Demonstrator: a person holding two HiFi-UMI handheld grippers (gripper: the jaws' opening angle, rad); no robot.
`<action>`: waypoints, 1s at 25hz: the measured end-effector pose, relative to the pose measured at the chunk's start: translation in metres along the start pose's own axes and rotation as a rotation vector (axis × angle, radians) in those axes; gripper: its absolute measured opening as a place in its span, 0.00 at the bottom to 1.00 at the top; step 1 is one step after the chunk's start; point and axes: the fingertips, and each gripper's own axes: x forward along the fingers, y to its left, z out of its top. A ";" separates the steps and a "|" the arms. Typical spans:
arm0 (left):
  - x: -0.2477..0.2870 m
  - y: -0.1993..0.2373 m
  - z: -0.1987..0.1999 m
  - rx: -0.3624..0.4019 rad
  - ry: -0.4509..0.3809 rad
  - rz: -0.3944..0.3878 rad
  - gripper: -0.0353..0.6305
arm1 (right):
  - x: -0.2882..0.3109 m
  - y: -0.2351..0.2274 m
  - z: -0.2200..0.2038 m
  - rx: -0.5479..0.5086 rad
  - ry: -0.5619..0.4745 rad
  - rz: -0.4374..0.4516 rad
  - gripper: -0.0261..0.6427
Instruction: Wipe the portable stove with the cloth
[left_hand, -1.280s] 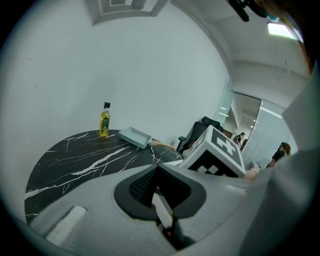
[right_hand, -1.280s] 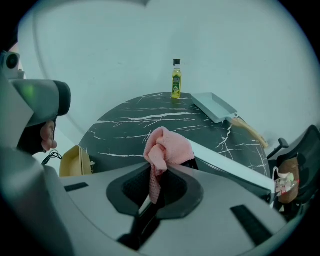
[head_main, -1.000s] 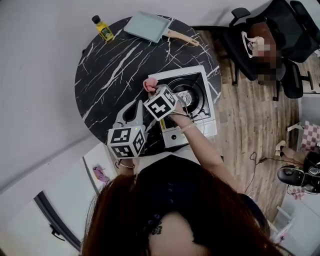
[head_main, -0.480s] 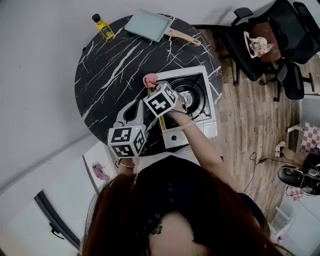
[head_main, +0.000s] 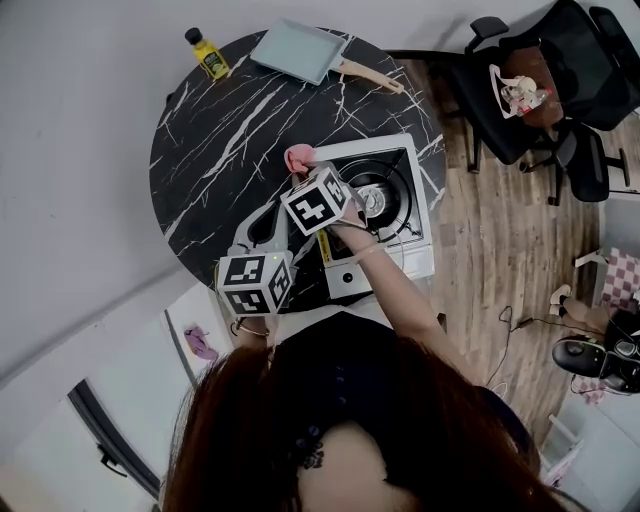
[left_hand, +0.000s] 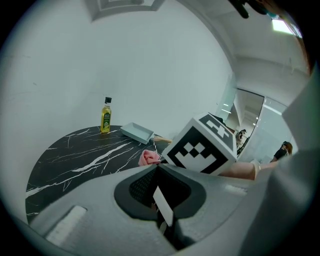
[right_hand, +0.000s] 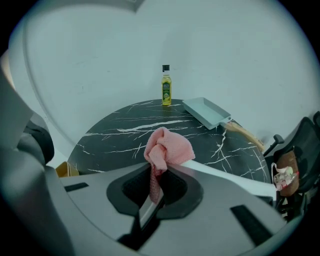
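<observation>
**Right tongs** (right_hand: 155, 186): closed on the cloth (right_hand: 167, 147). You have only a thin tail of it pinched between the jaws. The rest stands as a pink knot just past the tips.

**Left tongs** (left_hand: 160, 202): jaws together, nothing between them. They hang to the left of and behind your right tongs, low over the counter (head_main: 215, 130) and touching nothing.

**Portable stove** (head_main: 414, 165): white body, dark burner in the middle. Its far left corner lies directly under the cloth, and the body runs off to the right of your right tongs. In the right gripper view its pale edge passes just beneath the knot. Whether the cloth actually presses on it cannot be told.

**Other stock, well ahead of both tongs**: an oil bottle (right_hand: 166, 86) and a pale blue pan (right_hand: 206, 112) with a wooden handle, both at the counter's far rim.

**Hazards, as judged:**
- Grip is narrow. Dragging under pressure may pull the tail out and leave the cloth on the stove.
- The cloth is balled. Little of it would meet the surface, so your strokes may skip areas.
- The burner grate could snag the knot if your stroke runs right across it.
- Nothing braces the stove. Its near end appears to sit at the counter's edge, so a firm push toward you may shift it off.
</observation>
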 end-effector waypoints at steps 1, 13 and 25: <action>0.000 0.000 0.000 0.000 0.001 0.001 0.07 | 0.001 0.000 0.001 0.002 -0.004 0.000 0.09; -0.008 0.010 0.003 -0.004 -0.016 0.030 0.07 | -0.011 -0.001 0.018 0.042 -0.109 0.015 0.10; -0.032 0.003 0.017 0.032 -0.091 0.044 0.07 | -0.065 0.011 0.039 -0.069 -0.300 0.011 0.09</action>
